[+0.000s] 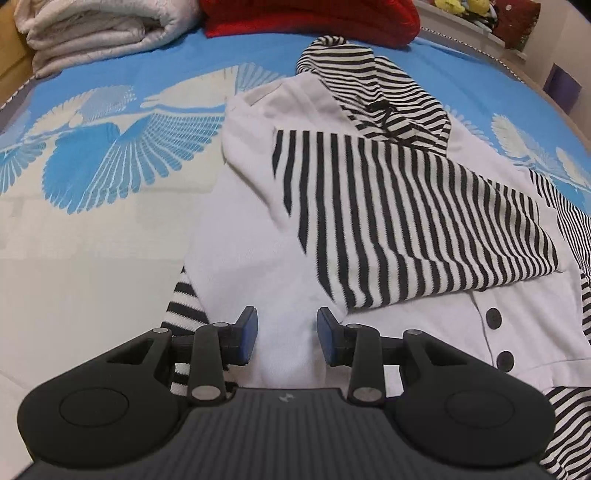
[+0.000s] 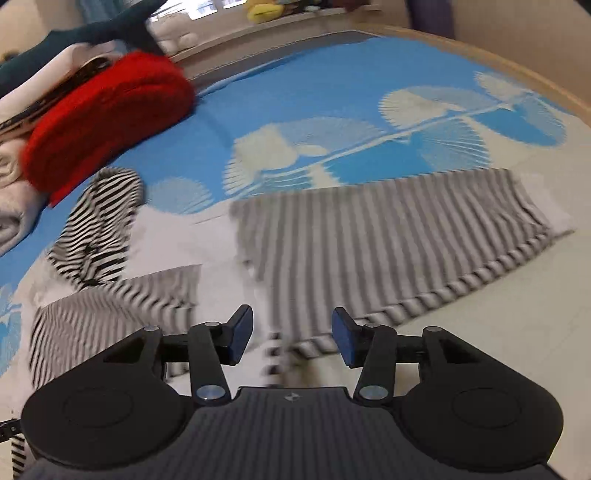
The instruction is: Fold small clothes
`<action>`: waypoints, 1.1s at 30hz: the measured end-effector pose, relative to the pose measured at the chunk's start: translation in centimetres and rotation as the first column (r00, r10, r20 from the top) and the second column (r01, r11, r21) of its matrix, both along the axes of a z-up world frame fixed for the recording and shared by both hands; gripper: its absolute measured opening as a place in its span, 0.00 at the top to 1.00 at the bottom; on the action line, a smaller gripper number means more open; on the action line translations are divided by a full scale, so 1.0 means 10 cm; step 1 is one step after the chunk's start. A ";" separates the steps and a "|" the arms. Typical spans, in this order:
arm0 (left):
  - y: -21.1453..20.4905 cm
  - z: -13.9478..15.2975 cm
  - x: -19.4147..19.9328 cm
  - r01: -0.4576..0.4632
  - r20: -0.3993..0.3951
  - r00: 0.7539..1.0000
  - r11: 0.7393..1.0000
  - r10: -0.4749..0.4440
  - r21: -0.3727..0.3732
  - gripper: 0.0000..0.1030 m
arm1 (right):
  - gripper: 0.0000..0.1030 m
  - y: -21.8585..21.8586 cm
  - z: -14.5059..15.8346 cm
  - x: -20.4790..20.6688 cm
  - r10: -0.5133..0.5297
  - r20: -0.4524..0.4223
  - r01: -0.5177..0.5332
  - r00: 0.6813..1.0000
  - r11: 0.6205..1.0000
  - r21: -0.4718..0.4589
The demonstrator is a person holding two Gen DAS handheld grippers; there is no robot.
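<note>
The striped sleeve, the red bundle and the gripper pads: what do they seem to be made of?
Striped sleeve: probably soft knitted cotton, matte; it lies limp and creased.
Red bundle: looks like fuzzy fleece or wool; its surface is hairy.
Left gripper pads: likely blue rubber, smooth, on black plastic fingers.

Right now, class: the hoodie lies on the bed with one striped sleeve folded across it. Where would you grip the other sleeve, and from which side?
Probably at the cuff end of the sleeve, coming from the bare bed beyond it. It lies flat, stretched out from the body, its ribbed edge free. The view is blurred, so the exact cuff edge is unclear.
</note>
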State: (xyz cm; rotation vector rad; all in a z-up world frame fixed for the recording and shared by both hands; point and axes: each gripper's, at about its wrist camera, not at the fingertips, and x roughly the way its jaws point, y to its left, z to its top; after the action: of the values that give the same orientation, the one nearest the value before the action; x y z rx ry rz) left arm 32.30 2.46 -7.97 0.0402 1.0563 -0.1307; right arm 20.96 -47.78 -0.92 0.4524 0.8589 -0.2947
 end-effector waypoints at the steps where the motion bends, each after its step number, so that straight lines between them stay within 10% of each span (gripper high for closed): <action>1: -0.01 0.00 0.00 0.004 0.004 1.000 1.000 -0.005 0.006 0.62 | 0.52 -0.10 0.00 -0.03 -0.020 -0.006 0.020 1.000 1.000 0.003; 20: -0.01 0.06 0.10 0.012 0.036 0.999 1.000 -0.012 -0.002 0.62 | 0.52 -1.52 -0.67 -0.31 -0.384 -0.084 0.393 0.919 0.898 0.196; 29: 0.05 0.10 0.13 0.013 0.042 0.999 1.000 -0.012 -0.023 0.62 | 0.53 -1.87 -0.80 -0.45 -0.591 0.001 0.558 0.807 0.762 0.328; 33: 0.09 0.13 0.14 0.005 0.047 0.999 0.999 -0.003 -0.031 0.62 | 0.71 -1.94 -0.81 -0.41 -0.646 0.004 0.618 0.763 0.731 0.291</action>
State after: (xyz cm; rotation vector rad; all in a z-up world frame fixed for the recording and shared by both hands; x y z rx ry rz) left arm 33.66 3.38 -6.67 0.0168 1.0069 -0.1495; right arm 16.89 -67.22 -9.00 1.0218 0.6149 -0.7865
